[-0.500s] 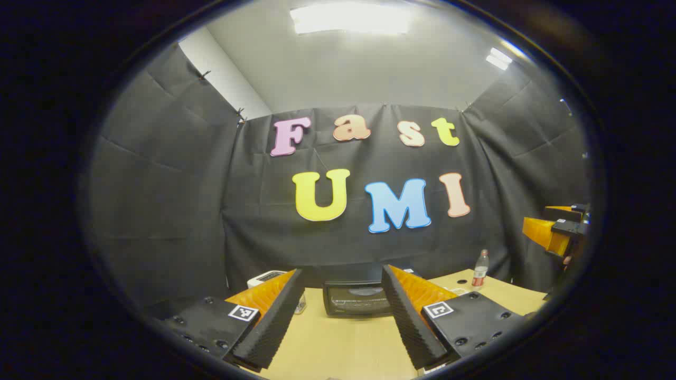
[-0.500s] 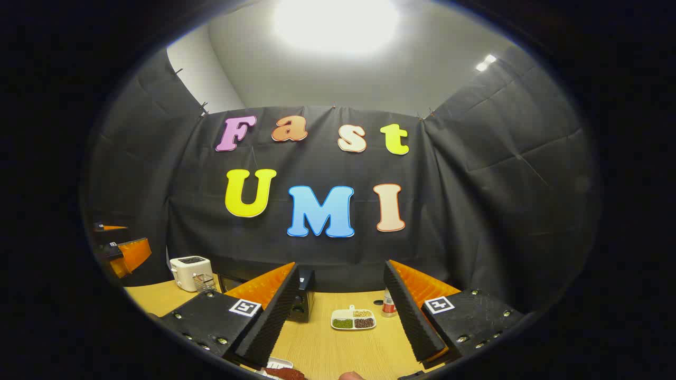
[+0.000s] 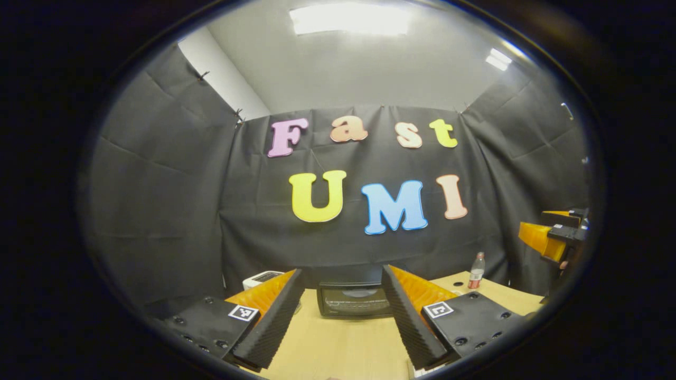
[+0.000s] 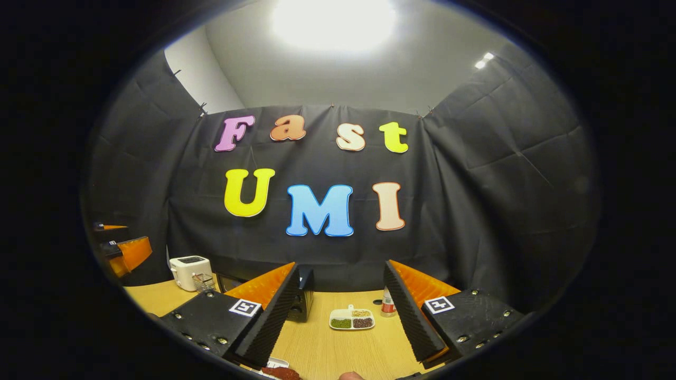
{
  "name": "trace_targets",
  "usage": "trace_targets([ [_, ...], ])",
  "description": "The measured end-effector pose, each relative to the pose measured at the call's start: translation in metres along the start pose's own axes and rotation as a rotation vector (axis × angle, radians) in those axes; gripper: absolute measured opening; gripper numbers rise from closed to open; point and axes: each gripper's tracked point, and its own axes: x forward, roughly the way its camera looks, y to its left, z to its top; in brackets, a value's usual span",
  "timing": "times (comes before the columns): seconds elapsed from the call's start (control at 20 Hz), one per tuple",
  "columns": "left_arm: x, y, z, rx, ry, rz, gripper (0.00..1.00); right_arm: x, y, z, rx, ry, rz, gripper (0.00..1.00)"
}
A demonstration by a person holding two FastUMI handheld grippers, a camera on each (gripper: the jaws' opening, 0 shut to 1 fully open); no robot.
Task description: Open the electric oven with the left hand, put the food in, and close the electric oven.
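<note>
**Oven door not yet opened, nothing loaded**

The left gripper (image 3: 342, 311) has its fingers spread wide and holds nothing. Between them, farther down the wooden table (image 3: 338, 348), stands the electric oven (image 3: 353, 300) with its door shut. The right gripper (image 4: 340, 311) is also wide open and empty. The food is possibly the reddish item (image 4: 282, 373) at the table's near edge, but it is cut off. Opening, loading and closing all remain.
</note>
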Motion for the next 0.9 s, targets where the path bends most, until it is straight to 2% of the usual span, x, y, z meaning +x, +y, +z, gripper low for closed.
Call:
trace_targets([
  [0.4,0.012,-0.014,-0.006,-0.003,0.006,0.042,0.99,0.011,-0.010,-0.011,0.029,0.007,0.050,0.97],
  [0.75,0.060,-0.010,-0.009,0.009,-0.008,0.044,1.00,0.028,-0.017,-0.010,0.035,0.007,0.029,0.96],
  [0.85,0.081,-0.010,-0.012,-0.005,-0.021,0.023,0.94,0.034,-0.017,-0.006,0.029,-0.010,0.003,0.96],
  [0.9,0.093,-0.010,-0.015,-0.010,-0.019,0.011,1.00,0.037,-0.018,-0.004,0.027,-0.012,-0.015,0.97],
])
